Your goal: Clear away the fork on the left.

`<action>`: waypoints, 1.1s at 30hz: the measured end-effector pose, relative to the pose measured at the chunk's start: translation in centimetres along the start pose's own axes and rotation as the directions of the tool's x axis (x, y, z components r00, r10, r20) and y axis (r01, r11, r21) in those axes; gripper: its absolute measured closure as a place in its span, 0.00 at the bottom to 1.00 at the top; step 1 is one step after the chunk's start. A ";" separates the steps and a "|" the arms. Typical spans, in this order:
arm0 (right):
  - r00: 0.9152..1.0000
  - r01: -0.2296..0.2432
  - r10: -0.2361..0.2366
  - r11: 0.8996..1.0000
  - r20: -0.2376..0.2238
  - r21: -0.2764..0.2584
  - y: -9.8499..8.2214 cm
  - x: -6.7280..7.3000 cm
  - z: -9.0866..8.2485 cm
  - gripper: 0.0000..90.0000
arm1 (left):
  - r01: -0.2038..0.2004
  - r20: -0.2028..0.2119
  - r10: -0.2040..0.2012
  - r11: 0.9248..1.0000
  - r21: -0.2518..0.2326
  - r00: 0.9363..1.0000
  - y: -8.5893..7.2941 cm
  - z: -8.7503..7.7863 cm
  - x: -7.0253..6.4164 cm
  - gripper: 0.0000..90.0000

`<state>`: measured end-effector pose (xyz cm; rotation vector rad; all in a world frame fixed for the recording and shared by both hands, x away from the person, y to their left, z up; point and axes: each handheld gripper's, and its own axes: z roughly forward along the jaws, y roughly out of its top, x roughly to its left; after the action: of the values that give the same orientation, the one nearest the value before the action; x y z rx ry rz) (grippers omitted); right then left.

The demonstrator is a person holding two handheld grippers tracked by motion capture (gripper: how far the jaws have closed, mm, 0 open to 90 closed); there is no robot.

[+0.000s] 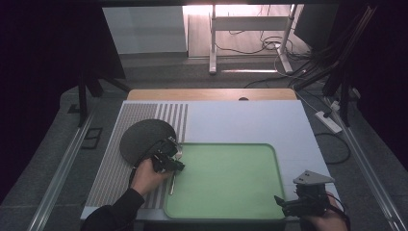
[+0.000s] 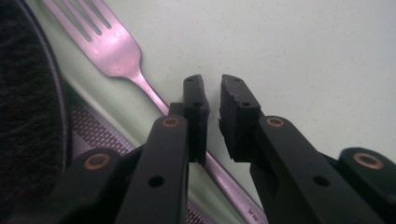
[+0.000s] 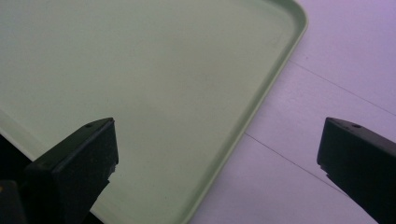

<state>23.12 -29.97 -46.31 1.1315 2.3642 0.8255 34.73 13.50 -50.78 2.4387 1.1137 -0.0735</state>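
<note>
While the fork (image 2: 109, 46) lies along the left rim of the green tray (image 1: 226, 197), tines pointing far and handle running near, its metal shaft passes beneath the left gripper (image 2: 212, 100). Seen in the left gripper view, the two black jaws stand close together with a narrow gap between them; the handle runs under the left-hand jaw, and whether that jaw touches it cannot be told. Nothing sits between the jaws. From the high view, the left gripper (image 1: 169, 160) hovers over the tray's left rim, held by the person's left hand (image 1: 146, 175), with the fork (image 1: 174, 171) showing beside it. Just left of the tray, a dark round mat (image 1: 142, 137) rests on a striped placemat (image 1: 120, 163), which overlaps the white worktop (image 1: 240, 120).

At the near right corner of the tray, the right gripper (image 1: 288, 204) points leftward. In the right gripper view its jaws stand wide apart, empty, above the tray (image 3: 163, 84) edge and the bare worktop (image 3: 327, 70).
</note>
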 end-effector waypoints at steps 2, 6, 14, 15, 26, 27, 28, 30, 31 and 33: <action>1.000 0.000 0.000 1.000 0.001 0.002 0.0 0.0 0.0 0.00 | -0.012 -0.010 0.012 1.000 -0.008 1.000 0.0 -0.2 -0.1 0.86; 1.000 0.002 -0.002 1.000 0.000 0.001 0.0 0.0 0.0 0.00 | -0.026 -0.026 0.026 0.999 -0.026 0.999 -0.2 -0.5 -0.3 0.79; 1.000 0.002 -0.002 1.000 0.000 0.001 0.0 0.0 0.0 0.00 | -0.061 -0.069 0.056 0.995 -0.072 0.996 -0.4 -1.0 -0.3 0.52; 1.000 0.002 -0.002 1.000 0.000 0.002 0.0 0.0 0.0 0.00 | -0.063 -0.072 0.057 0.995 -0.081 0.996 -0.5 -1.1 -0.2 0.49; 1.000 0.001 -0.001 1.000 -0.001 0.002 0.0 0.0 0.0 0.00 | -0.066 -0.044 0.060 0.988 -0.137 0.997 -1.1 -1.7 -0.1 0.19; 1.000 0.001 -0.001 1.000 0.000 0.003 0.0 0.0 0.0 0.00 | -0.062 -0.046 0.056 0.989 -0.131 0.997 -1.1 -1.6 -0.1 0.16; 1.000 0.001 -0.001 1.000 0.000 0.003 0.0 0.0 0.0 0.00 | -0.062 -0.046 0.057 0.990 -0.124 0.997 -1.2 -1.6 -0.1 0.15; 1.000 0.001 -0.001 1.000 -0.001 0.000 0.0 0.0 0.0 0.00 | -0.068 -0.058 0.062 0.991 -0.117 0.996 -1.4 -1.6 -0.2 0.12; 1.000 0.001 -0.001 1.000 -0.001 0.001 0.0 0.0 0.0 0.00 | -0.071 -0.052 0.066 0.991 -0.114 0.996 -1.5 -1.7 -0.2 0.10; 1.000 0.003 -0.003 1.000 -0.001 0.001 0.0 0.0 0.0 0.00 | -0.080 -0.052 0.074 0.990 -0.118 0.996 -1.7 -1.9 -0.2 0.08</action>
<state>23.12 -29.97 -46.31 1.1283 2.3664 0.8247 33.12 15.10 -49.71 2.3837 1.0122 0.0741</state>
